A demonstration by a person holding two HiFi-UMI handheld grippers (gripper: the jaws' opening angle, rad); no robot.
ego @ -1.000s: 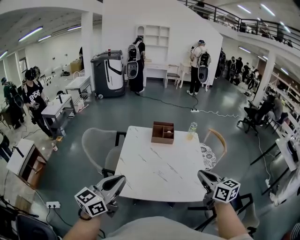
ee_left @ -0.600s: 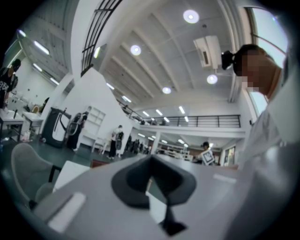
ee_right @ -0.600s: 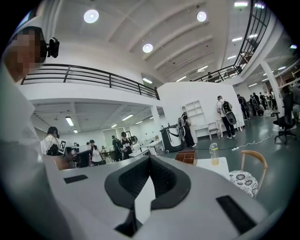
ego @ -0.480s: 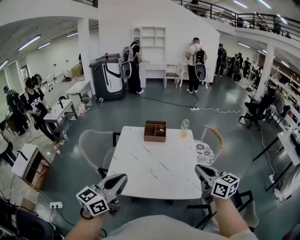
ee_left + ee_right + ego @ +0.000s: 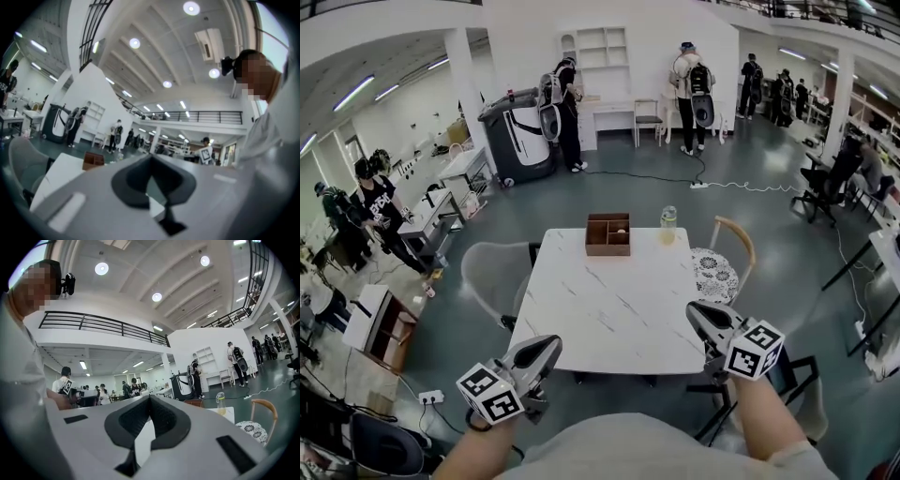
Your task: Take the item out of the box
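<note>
A brown wooden box (image 5: 607, 234) with compartments stands at the far edge of the white marble table (image 5: 609, 309); a small pale item (image 5: 621, 230) lies in one compartment. My left gripper (image 5: 547, 348) hovers off the table's near left corner, shut and holding nothing. At the near right edge my right gripper (image 5: 693, 313) is also shut and holds nothing. Both are far from the box. The left gripper view shows its closed jaws (image 5: 150, 157) with the box (image 5: 93, 161) small behind. In the right gripper view, the right gripper (image 5: 150, 397) points level past the box (image 5: 194, 403).
A clear bottle (image 5: 667, 225) with yellowish liquid stands right of the box. A grey chair (image 5: 492, 279) is at the table's left, a wooden chair with patterned cushion (image 5: 718, 274) at its right, a black chair frame (image 5: 792, 375) near my right arm. People stand further back.
Both grippers have moved toward the table, the right one rising in the picture. The head view has shifted, so the box sits higher and more to the left. Jaws stay shut.
</note>
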